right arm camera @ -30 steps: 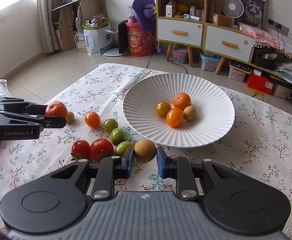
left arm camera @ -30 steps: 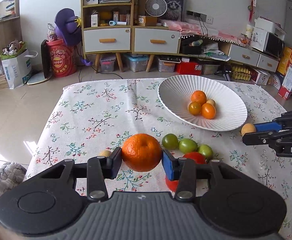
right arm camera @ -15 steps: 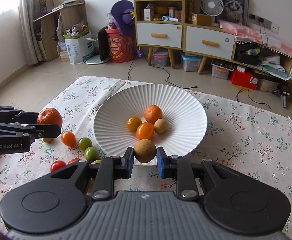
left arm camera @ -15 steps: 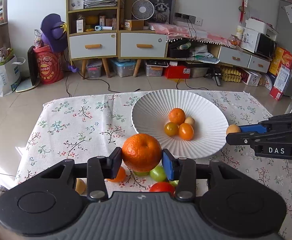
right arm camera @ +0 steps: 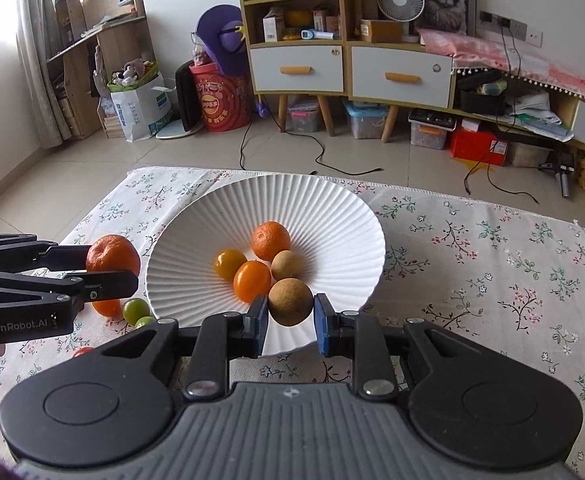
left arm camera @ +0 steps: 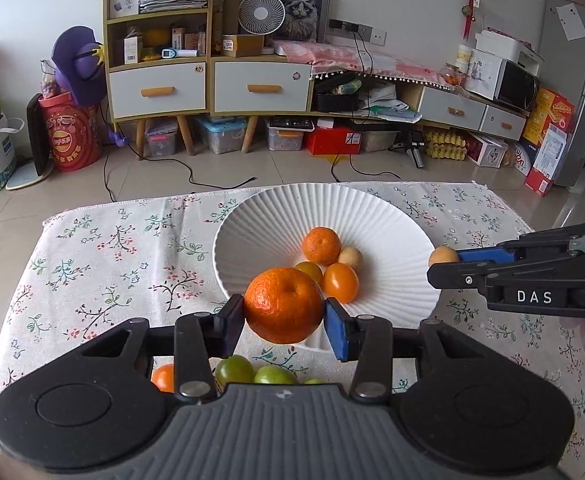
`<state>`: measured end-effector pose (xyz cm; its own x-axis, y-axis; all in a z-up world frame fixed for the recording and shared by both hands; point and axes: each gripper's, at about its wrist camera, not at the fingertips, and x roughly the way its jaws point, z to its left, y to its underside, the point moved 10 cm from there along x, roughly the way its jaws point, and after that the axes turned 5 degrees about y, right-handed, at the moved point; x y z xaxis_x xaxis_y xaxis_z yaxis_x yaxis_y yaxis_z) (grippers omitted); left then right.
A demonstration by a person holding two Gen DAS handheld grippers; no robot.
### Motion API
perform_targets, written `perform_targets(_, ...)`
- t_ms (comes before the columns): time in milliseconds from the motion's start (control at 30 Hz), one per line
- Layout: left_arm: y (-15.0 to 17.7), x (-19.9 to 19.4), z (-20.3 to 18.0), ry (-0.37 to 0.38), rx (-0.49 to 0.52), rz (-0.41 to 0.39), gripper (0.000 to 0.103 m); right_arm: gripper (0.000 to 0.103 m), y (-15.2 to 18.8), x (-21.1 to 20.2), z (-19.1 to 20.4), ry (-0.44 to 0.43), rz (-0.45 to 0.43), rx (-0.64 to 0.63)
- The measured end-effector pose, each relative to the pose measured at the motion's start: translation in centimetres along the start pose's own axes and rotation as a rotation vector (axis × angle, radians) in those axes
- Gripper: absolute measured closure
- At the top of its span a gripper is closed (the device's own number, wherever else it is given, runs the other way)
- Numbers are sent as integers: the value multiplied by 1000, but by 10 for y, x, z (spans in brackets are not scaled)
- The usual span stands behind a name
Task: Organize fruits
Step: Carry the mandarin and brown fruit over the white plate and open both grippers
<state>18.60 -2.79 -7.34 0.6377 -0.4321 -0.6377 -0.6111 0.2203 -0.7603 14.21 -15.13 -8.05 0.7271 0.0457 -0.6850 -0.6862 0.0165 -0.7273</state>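
Note:
My left gripper is shut on a large orange mandarin and holds it above the near rim of the white ribbed plate. My right gripper is shut on a brown round fruit above the plate's near edge. The plate holds a mandarin, a brown fruit and two orange-yellow tomatoes. The right gripper shows in the left view, and the left gripper in the right view.
Green tomatoes and an orange tomato lie on the flowered tablecloth left of the plate; they show in the right wrist view too. A red tomato peeks beside the right gripper's body. Cabinets and clutter stand beyond the table.
Both grippers have moved with their fruits from the loose pile towards the plate and now hang over its near rim. The fruits in the plate have not moved.

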Motion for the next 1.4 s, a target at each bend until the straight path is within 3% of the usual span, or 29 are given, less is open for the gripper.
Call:
perform_targets(367,5,31,-5,-26,48,72,69,81,0,17,-7,11,21,8)
perform_targets(633,5,42,-10,-2,42,87,69,81,-2,29,-1,23,35,-8)
perform_targets(1300,2,51,-12,30,40,51,67,81,2,37,5,25,37,-51)
perform_targets(1400,1,48,-10,22,46,51,60,76,1,35,4,32,36,-50)
